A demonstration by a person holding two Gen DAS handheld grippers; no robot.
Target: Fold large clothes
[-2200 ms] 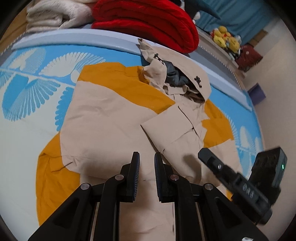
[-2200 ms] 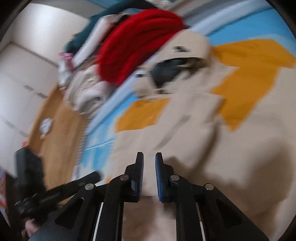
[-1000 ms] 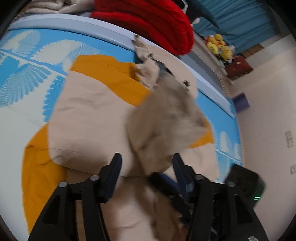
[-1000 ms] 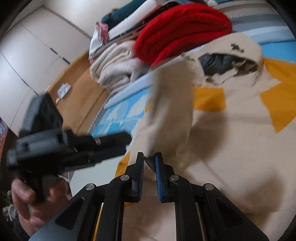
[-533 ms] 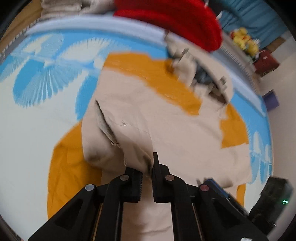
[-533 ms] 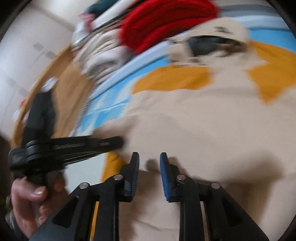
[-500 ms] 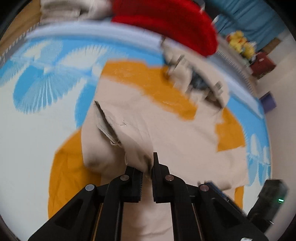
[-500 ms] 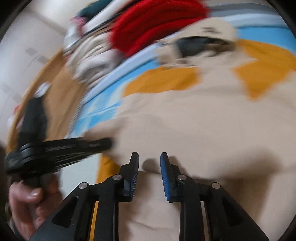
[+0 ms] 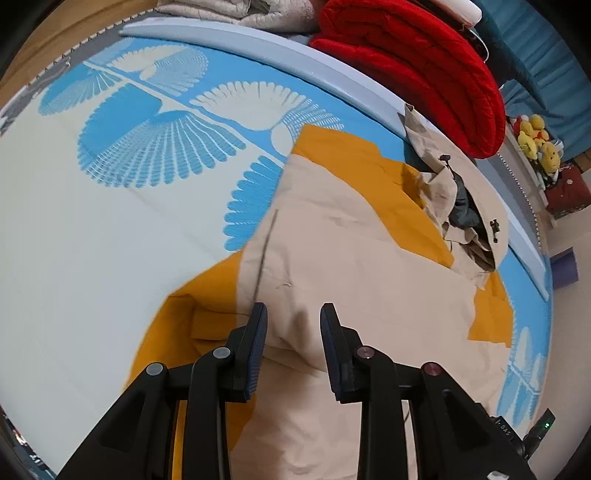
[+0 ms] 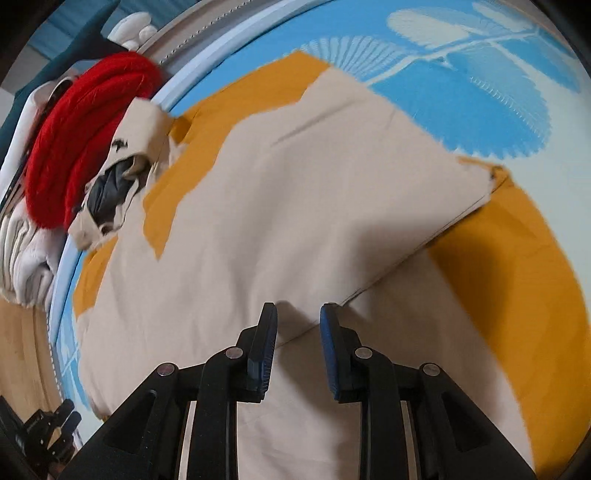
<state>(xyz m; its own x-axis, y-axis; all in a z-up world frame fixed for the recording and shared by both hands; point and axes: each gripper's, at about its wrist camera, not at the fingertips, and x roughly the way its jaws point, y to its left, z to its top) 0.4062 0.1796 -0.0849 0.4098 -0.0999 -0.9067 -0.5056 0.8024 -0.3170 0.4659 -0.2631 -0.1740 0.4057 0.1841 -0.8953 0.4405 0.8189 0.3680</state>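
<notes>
A large beige and orange hooded jacket (image 9: 354, 258) lies spread on a blue and white patterned mat (image 9: 110, 206), its sleeves folded across the body. Its hood (image 9: 461, 199) with dark lining points toward the mat's far edge. My left gripper (image 9: 294, 325) is open and empty, just above the folded sleeve edge. In the right wrist view the jacket (image 10: 295, 206) fills the frame, and my right gripper (image 10: 298, 325) is open and empty over a fold line. The hood (image 10: 122, 162) shows at the left.
A folded red blanket (image 9: 413, 62) and pale folded knits (image 9: 236, 11) sit beyond the mat's pale blue rim (image 9: 258, 40). Yellow stuffed toys (image 9: 535, 140) stand at far right. The other gripper (image 10: 40, 435) shows at the right wrist view's bottom left.
Both grippers have opened and let go of the beige sleeve. The sleeve now lies flat across the jacket body. The left gripper was shut on the cloth half a second ago.
</notes>
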